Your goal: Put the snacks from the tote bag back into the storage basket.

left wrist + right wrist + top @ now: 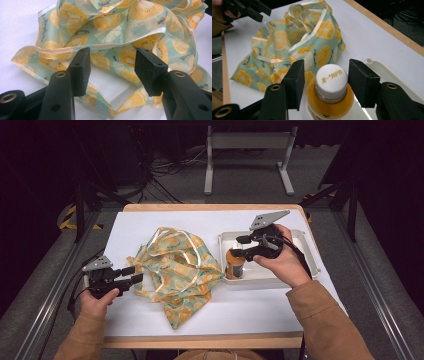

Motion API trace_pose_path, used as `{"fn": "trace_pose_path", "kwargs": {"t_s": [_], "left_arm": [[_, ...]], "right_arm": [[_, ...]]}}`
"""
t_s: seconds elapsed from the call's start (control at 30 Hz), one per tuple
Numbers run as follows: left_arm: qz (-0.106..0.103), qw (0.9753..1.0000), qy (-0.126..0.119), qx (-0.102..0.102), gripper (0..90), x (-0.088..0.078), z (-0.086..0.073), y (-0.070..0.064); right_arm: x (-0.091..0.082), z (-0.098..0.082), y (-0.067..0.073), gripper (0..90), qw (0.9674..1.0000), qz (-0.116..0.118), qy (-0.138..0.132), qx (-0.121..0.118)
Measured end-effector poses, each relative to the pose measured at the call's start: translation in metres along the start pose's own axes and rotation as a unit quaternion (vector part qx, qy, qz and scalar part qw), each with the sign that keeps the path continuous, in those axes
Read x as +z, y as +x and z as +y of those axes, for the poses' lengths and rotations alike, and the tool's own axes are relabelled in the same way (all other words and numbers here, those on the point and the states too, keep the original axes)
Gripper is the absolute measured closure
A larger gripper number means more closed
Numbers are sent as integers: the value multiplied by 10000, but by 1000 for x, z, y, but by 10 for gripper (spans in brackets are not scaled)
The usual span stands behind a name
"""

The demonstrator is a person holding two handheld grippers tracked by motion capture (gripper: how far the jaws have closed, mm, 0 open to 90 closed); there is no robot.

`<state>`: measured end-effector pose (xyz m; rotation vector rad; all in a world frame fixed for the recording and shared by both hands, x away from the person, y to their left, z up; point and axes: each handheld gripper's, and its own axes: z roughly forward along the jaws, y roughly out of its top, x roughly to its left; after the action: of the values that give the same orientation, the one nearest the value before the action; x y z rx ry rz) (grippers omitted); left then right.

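The bottle of orange juice (331, 93) is standing in the white tray (305, 265) on the right of the tabletop (150, 220). The right tongs (324, 82) are sitting around its cap, let go, not squeezing. The left tongs (112, 67) are waiting, let go too, just beside the fruit-print bag (177, 267).

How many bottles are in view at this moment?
1. The orange-drink bottle stands upright at the left end of the white tray, between the open jaws of the right hand-held gripper. The crumpled bag might hide others.
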<state>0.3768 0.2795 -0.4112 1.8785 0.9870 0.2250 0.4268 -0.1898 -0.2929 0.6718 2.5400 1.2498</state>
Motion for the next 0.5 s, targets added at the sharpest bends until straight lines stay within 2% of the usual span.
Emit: {"fn": "trace_pose_path", "kwargs": {"t_s": [0.13,0.27,0.5], "left_arm": [[21,10000,-55,-8,469,-5,-1,-1],[39,10000,-33,-8,464,-7,-3,-3],[71,9999,-57,65,448,-10,-4,-4]], "right_arm": [[-14,3,2,395,9997,-138,-222,-29],[-29,1,2,375,9995,-37,-314,100],[-53,-8,1,308,9983,-189,-523,190]]}}
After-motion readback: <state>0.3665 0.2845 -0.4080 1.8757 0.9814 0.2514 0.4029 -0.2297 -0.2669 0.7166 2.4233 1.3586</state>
